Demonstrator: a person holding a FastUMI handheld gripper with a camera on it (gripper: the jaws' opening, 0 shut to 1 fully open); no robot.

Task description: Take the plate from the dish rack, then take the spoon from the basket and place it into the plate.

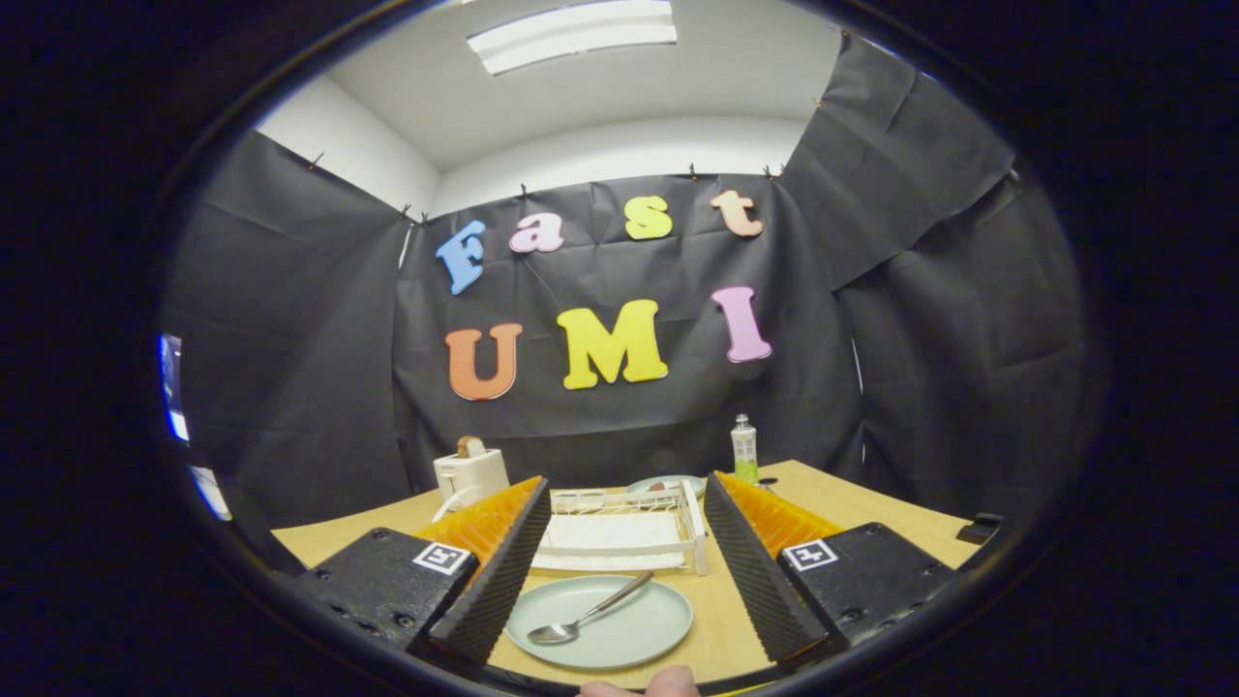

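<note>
A pale green plate (600,622) lies flat on a light wooden table (871,513), and a metal spoon (589,613) rests inside it, bowl end toward the camera and handle slanting away toward the far right rim. Just beyond the plate stands a white wire dish rack (619,528), its slots bare. The tongs (619,566) are spread wide, their two ribbed black fingers (498,571) angled outward on either side of the plate, with nothing between them and neither finger touching the plate, the spoon or the rack. Judging from how things lie, both steps of the task look finished. The spoon appears light, rigid and smooth, so it would likely slip under a loose pinch; the narrow middle of the handle seems the best place to grip it. The plate looks stiff and shallow, possibly breakable, and lying flat it offers only its thin rim to take hold of. Farther back on the table are a white toaster (469,474) with bread in its slot, a second small plate (666,484) behind the rack, and a clear bottle (743,450) with green liquid. A fingertip (668,683) of the person holding the tool shows at the near edge.
</note>
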